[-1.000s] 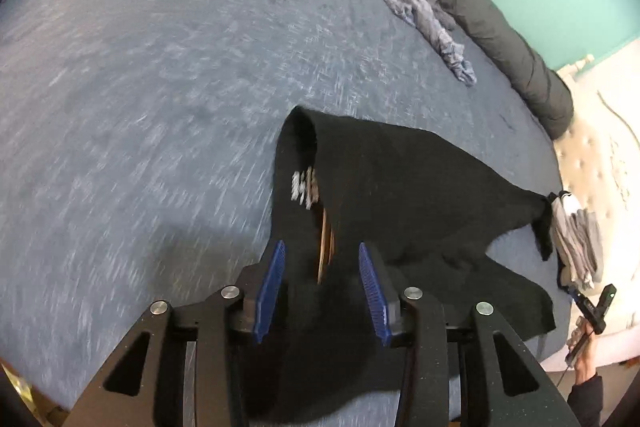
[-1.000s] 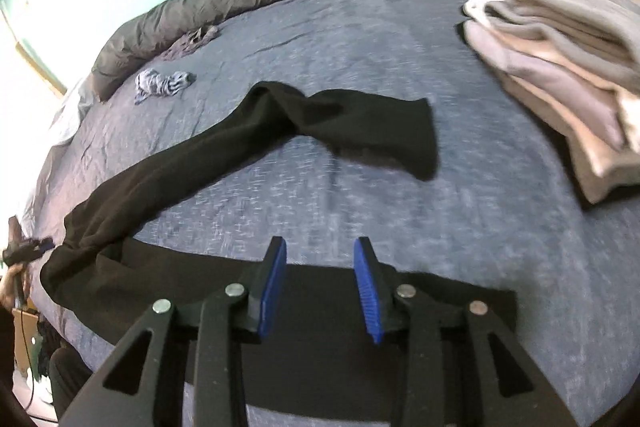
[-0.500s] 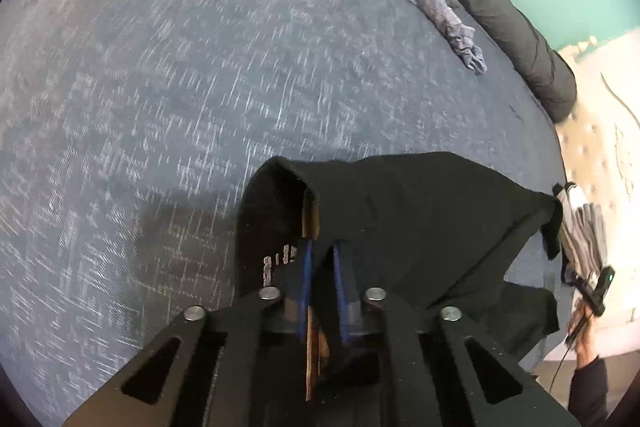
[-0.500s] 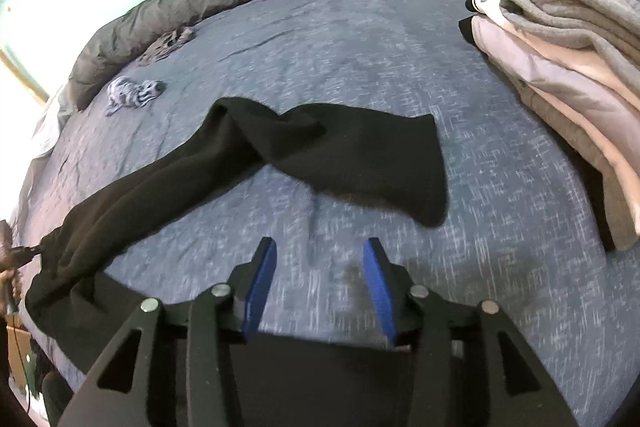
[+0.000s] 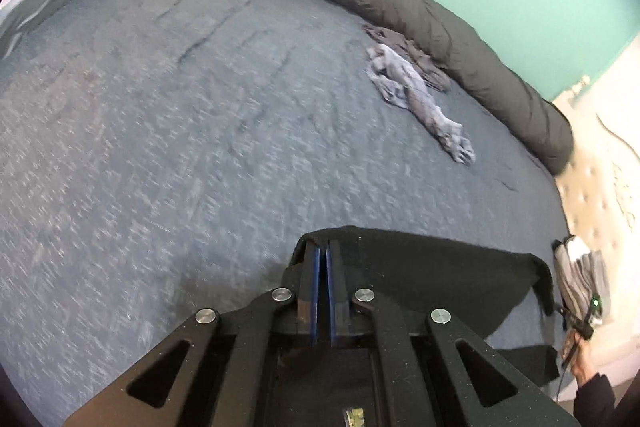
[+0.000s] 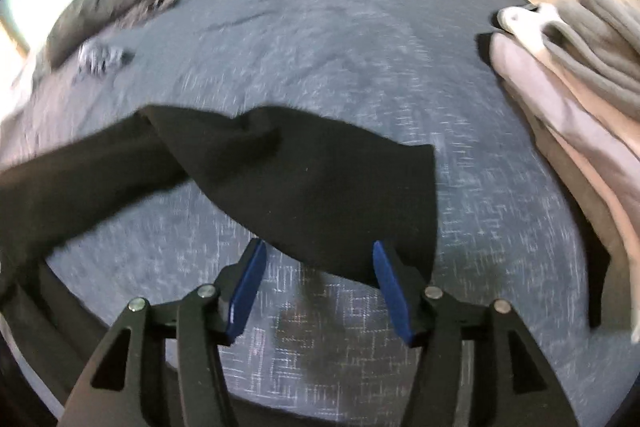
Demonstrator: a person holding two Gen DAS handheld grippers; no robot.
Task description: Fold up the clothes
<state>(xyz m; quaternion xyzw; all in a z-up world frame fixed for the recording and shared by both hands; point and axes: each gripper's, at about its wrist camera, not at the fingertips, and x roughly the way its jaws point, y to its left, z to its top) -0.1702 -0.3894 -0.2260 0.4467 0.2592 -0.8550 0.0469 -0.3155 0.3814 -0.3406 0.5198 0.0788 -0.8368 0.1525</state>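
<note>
right up close in the left view, the left tongs (image 5: 321,259) are pinched together with almost no gap, clamped on a raised edge of the black pants (image 5: 432,279), probably the waistband end. cloth drapes off the tips and runs right toward the bed's edge, where a hand (image 5: 576,351) shows in the corner.

over in the right view, the right tongs (image 6: 318,257) are spread wide with nothing between them, hovering just above the blue bedspread (image 6: 360,67). the hem of one pant leg (image 6: 320,195) sits right at the tips, its corner overlapping the right-hand finger (image 6: 390,283), but i can't tell if it actually touches. that leg twists back left into the rest of the pants, so they're stretched across the bed, not folded flat.

past that, a stack of folded clothes (image 6: 568,99) sits on the right near the headboard. farther out there's a crumpled grey garment (image 5: 416,95) lying loose, then the rolled dark duvet (image 5: 400,3) along the teal wall.

what could go wrong imo: the leg has a twist in it, so if the right side grabs the hem as is, the fold bakes in a wrinkle. closing on just that corner could let it slip out once lifted. and if the left keeps hauling while the right isn't holding, the whole thing just drags and bunches on the bedspread. everything's pretty motion blurred, so take the exact hem position loosely.
</note>
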